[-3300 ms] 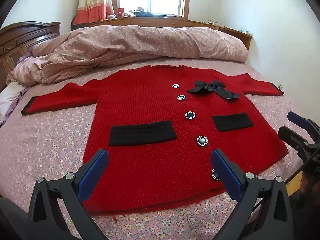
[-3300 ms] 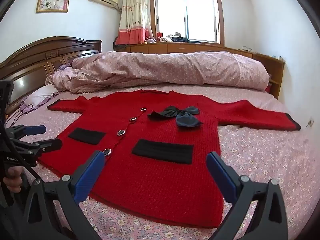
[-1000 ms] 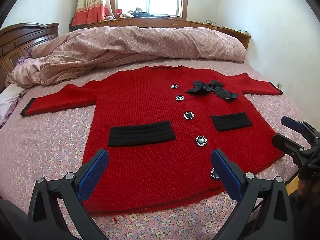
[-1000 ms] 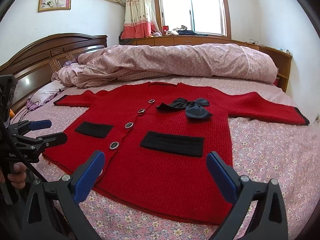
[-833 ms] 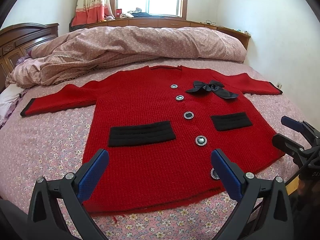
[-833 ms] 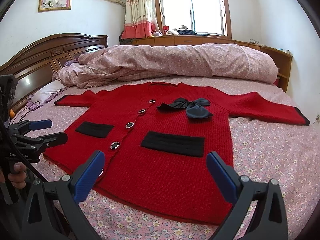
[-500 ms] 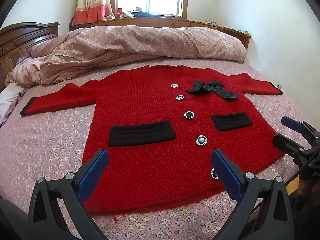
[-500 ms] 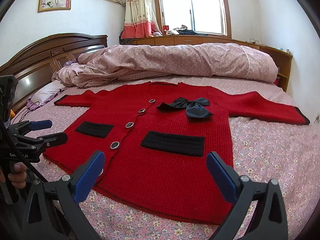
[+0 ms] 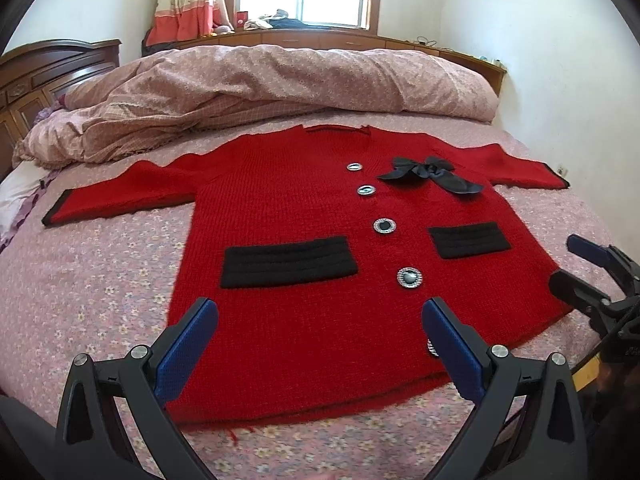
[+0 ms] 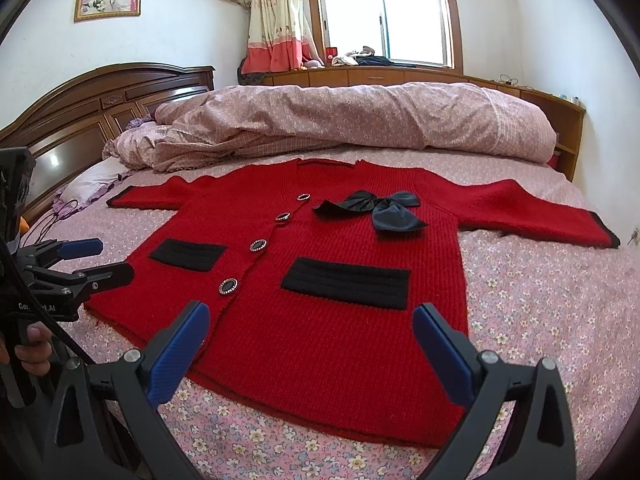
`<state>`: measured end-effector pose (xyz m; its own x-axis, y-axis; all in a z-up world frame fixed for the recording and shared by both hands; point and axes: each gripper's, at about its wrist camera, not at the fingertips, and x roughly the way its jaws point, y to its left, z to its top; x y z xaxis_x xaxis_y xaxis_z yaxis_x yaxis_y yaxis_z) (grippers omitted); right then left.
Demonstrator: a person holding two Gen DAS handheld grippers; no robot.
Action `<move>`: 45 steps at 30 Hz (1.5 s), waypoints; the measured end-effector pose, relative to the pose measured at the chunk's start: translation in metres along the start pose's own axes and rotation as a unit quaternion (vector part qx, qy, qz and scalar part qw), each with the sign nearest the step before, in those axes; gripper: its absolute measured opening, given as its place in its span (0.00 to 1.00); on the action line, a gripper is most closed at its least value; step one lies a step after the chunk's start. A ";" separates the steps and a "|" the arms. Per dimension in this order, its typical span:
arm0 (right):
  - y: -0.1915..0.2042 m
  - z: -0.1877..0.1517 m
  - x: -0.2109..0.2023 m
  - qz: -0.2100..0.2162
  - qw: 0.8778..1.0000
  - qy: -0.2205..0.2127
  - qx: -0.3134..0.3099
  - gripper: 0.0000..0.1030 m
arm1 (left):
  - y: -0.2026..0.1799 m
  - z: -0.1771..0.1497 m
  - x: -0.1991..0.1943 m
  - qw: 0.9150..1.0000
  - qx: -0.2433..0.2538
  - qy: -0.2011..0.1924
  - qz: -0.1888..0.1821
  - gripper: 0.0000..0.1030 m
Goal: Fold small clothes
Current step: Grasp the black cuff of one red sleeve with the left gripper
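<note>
A small red knit cardigan (image 9: pixel 304 216) lies flat and face up on the bed, sleeves spread, with two black pockets, a row of round buttons and a black bow (image 9: pixel 430 172). It also shows in the right wrist view (image 10: pixel 332 256). My left gripper (image 9: pixel 320 312) is open and empty above the hem, near its left side. My right gripper (image 10: pixel 312 316) is open and empty above the hem, near its right side. Each gripper shows at the edge of the other's view, the right gripper (image 9: pixel 576 264) and the left gripper (image 10: pixel 92 260).
The bed has a pink floral sheet (image 9: pixel 80 280). A rolled pink quilt (image 9: pixel 280 84) lies across the far side behind the cardigan. A dark wooden headboard (image 10: pixel 100 104) stands at the left. A wooden ledge (image 10: pixel 400 76) runs under the window.
Almost nothing has moved. Both grippers hover open in nearly the same place over the hem, and the cardigan lies as before.
</note>
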<state>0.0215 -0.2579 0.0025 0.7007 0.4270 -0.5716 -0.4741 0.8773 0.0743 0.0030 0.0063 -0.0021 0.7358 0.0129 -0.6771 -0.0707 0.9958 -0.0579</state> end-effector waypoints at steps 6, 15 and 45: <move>0.002 0.021 0.009 0.006 1.000 -0.011 0.002 1.00 | 0.061 0.027 0.021 0.998 -0.061 0.026 0.009 0.96; -0.008 0.082 0.059 0.043 0.996 -0.029 0.069 1.00 | 0.252 0.069 0.050 0.972 -0.186 -0.009 0.142 0.96; -0.074 0.121 0.168 -0.039 0.994 0.018 0.098 1.00 | 0.515 0.048 0.116 0.861 -0.484 -0.059 0.149 0.03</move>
<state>0.2391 -0.2249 0.0000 0.7092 0.3515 -0.6112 -0.3035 0.9346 0.1853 0.0841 0.5253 -0.0747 0.6477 0.3205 -0.6912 -0.7531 0.4065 -0.5173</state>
